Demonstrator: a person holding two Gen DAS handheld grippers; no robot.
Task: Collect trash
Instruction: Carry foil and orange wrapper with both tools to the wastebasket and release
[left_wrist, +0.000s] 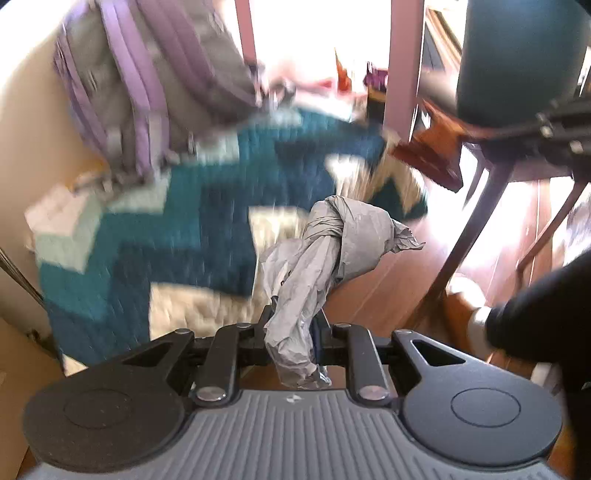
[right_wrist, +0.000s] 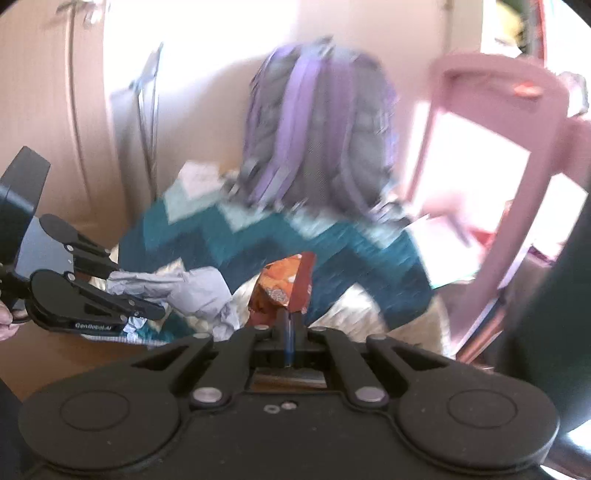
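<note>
Meanwhile, left gripper (left_wrist: 295, 332) clamps knotted grey bag (left_wrist: 332, 240) at centre frame; right gripper (right_wrist: 291, 314) pinches orange wrapper (right_wrist: 284, 284). Firm grips should prevent drops.

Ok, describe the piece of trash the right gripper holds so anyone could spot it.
Start at the teal zigzag rug below the purple backpack. In front of it, the right gripper pinches an orange snack wrapper. The paper wad beside it is plain grey.

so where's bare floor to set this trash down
Bare wooden floor lies between the teal and cream zigzag rug and the dark chair legs. The rug's far end is crowded by the grey and purple backpack.
</note>
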